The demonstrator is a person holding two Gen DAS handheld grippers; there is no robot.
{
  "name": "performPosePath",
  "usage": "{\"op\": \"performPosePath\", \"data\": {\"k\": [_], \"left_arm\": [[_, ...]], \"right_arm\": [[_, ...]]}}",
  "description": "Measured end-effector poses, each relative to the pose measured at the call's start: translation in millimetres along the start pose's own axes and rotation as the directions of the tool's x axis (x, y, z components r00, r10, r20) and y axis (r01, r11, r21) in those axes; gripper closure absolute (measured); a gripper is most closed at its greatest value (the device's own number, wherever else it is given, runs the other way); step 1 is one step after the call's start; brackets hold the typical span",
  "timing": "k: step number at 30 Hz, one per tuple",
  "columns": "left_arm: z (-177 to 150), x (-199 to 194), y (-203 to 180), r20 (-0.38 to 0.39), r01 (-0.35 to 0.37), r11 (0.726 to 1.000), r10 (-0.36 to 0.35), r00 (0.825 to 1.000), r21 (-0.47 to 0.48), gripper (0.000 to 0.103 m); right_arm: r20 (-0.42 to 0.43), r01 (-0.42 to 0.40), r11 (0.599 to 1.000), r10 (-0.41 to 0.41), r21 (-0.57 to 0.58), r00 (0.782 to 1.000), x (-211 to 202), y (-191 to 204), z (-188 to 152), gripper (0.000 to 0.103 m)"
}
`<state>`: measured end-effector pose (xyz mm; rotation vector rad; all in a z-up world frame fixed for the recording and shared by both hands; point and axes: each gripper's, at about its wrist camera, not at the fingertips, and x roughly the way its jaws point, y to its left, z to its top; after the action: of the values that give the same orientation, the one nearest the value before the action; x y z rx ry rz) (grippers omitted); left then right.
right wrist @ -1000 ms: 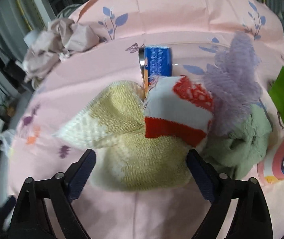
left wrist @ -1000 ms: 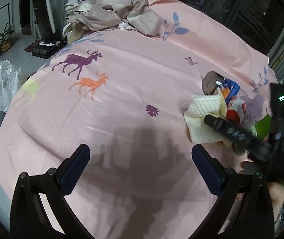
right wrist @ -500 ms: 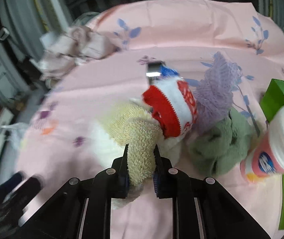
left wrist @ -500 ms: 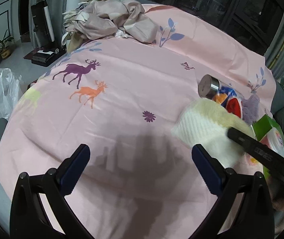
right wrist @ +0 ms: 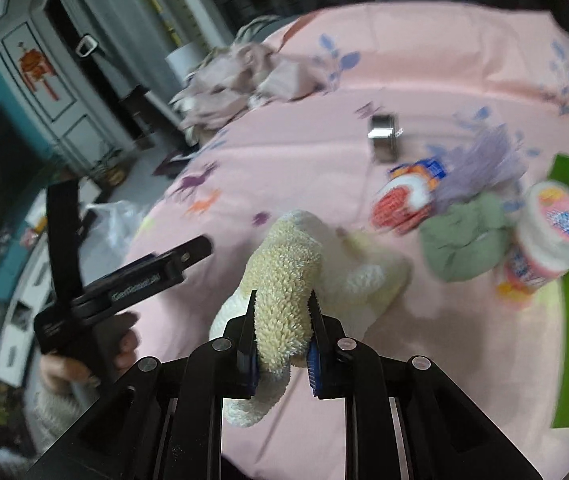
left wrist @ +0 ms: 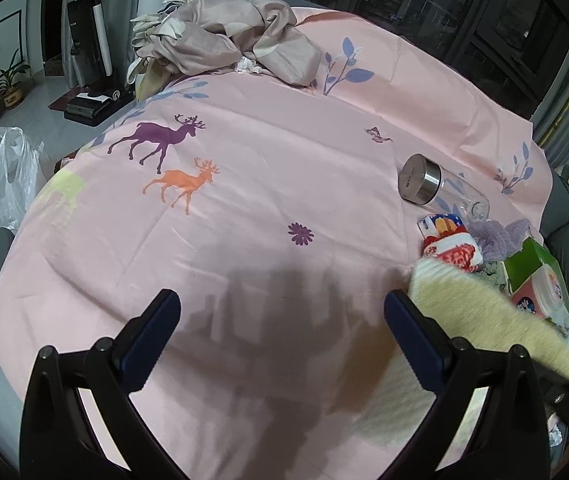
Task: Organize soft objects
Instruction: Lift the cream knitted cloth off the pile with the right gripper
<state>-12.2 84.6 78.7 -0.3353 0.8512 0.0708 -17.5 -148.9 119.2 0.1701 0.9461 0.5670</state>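
A: Towel (right wrist: 284, 280) first. Where is it, and what has it?

B: It is in the right tongs (right wrist: 280, 334), whose fingers are clamped on a bunched fold of the yellow pile. From that pinch it runs up toward twelve o'clock in the right wrist view, then drapes off toward three o'clock, where its paler end touches or nearly touches the sheet (right wrist: 324, 152).

A: So the long axis?

B: Roughly along the line the tongs point, with the free end trailing to the right. In the left wrist view the same towel (left wrist: 480, 316) comes in at about three to four o'clock, just beside the right-hand finger.

A: And the left tongs (left wrist: 282, 322)?

B: Spread wide, nothing between them, over bare sheet. In the right view they sit at about nine o'clock from the towel, near but apart.

A: The other soft things?

B: The red sock (right wrist: 400, 200), purple cloth (right wrist: 484, 164) and green cloth (right wrist: 464, 240) cluster at one to two o'clock, beyond the towel's trailing end.

A: Which hand is nearer the loose end?

B: Probably the left, if it means to take that end for folding.
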Motion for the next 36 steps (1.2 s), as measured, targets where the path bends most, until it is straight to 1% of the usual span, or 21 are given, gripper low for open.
{"op": "performPosePath", "data": {"k": [1,3,5,8,9,11,14,15,17,19,20,23,24,25,26,28,29,30,32,34,36], "left_arm": [[0,1,0,-0.003,0.002,1.000,-0.002,1.000,-0.001,0.002],[-1,2,0,-0.011,0.006,1.000,-0.006,1.000,-0.003,0.002],[-2,4,-2,-0.023,0.014,1.000,-0.014,1.000,0.008,0.001],[-5,9,-8,-0.051,0.041,0.999,-0.039,0.998,0.032,0.002],[-7,12,-12,-0.064,0.051,0.998,-0.048,0.997,0.040,0.001],[-10,15,-17,-0.085,0.078,0.996,-0.073,0.994,0.051,0.002],[-16,20,-30,-0.132,0.161,0.985,-0.150,0.980,0.070,0.002],[-18,21,-34,-0.143,0.181,0.980,-0.169,0.975,0.080,0.002],[-24,23,-43,-0.164,0.214,0.971,-0.195,0.967,0.104,0.003],[-30,27,-55,-0.189,0.248,0.960,-0.221,0.957,0.132,0.007],[-32,29,-59,-0.197,0.257,0.956,-0.227,0.954,0.141,0.008],[-41,36,-73,-0.238,0.289,0.940,-0.244,0.940,0.179,0.018],[-45,39,-79,-0.255,0.299,0.935,-0.247,0.935,0.192,0.024],[-48,42,-83,-0.270,0.307,0.931,-0.249,0.930,0.198,0.029],[-50,45,-85,-0.286,0.317,0.928,-0.255,0.924,0.197,0.029],[-55,53,-90,-0.323,0.347,0.920,-0.277,0.905,0.181,0.034],[-57,55,-92,-0.337,0.355,0.918,-0.284,0.898,0.173,0.035],[-59,56,-95,-0.337,0.355,0.917,-0.282,0.898,0.179,0.036],[-60,55,-99,-0.327,0.352,0.913,-0.275,0.904,0.205,0.040],[-62,55,-101,-0.339,0.373,0.907,-0.293,0.894,0.198,0.044],[-64,56,-104,-0.344,0.385,0.903,-0.305,0.888,0.192,0.046]], "right_arm": [[-0.020,-0.022,1.000,0.023,0.018,1.000,7,-4,0,0.083],[-0.049,-0.023,0.998,0.026,0.058,0.998,20,-14,0,0.083],[-0.077,0.000,0.993,0.009,0.116,0.997,37,-30,1,0.083],[-0.113,0.075,0.976,-0.053,0.202,0.992,58,-55,0,0.083],[-0.123,0.086,0.972,-0.060,0.218,0.991,64,-61,0,0.083],[-0.132,0.091,0.966,-0.060,0.240,0.989,71,-69,-2,0.083],[-0.131,0.111,0.971,-0.084,0.210,0.988,69,-69,-3,0.083],[-0.132,0.114,0.972,-0.088,0.206,0.987,68,-69,-3,0.082],[-0.137,0.119,0.970,-0.091,0.213,0.986,66,-71,-4,0.075],[-0.151,0.124,0.963,-0.090,0.237,0.984,64,-77,-5,0.058],[-0.153,0.125,0.960,-0.088,0.250,0.984,63,-80,-6,0.056],[-0.152,0.120,0.960,-0.083,0.254,0.985,59,-86,-10,0.055],[-0.151,0.115,0.957,-0.076,0.265,0.986,58,-89,-10,0.055],[-0.152,0.112,0.955,-0.072,0.274,0.986,57,-91,-10,0.055],[-0.152,0.112,0.954,-0.071,0.279,0.986,55,-92,-11,0.055],[-0.149,0.123,0.955,-0.085,0.271,0.985,52,-90,-10,0.055],[-0.148,0.134,0.955,-0.097,0.264,0.984,51,-89,-10,0.055],[-0.147,0.141,0.956,-0.105,0.259,0.984,49,-88,-10,0.055],[-0.140,0.146,0.958,-0.114,0.246,0.984,46,-85,-9,0.055],[-0.129,0.149,0.961,-0.122,0.231,0.984,42,-82,-7,0.055],[-0.117,0.148,0.962,-0.124,0.230,0.985,37,-80,-5,0.055]]}}
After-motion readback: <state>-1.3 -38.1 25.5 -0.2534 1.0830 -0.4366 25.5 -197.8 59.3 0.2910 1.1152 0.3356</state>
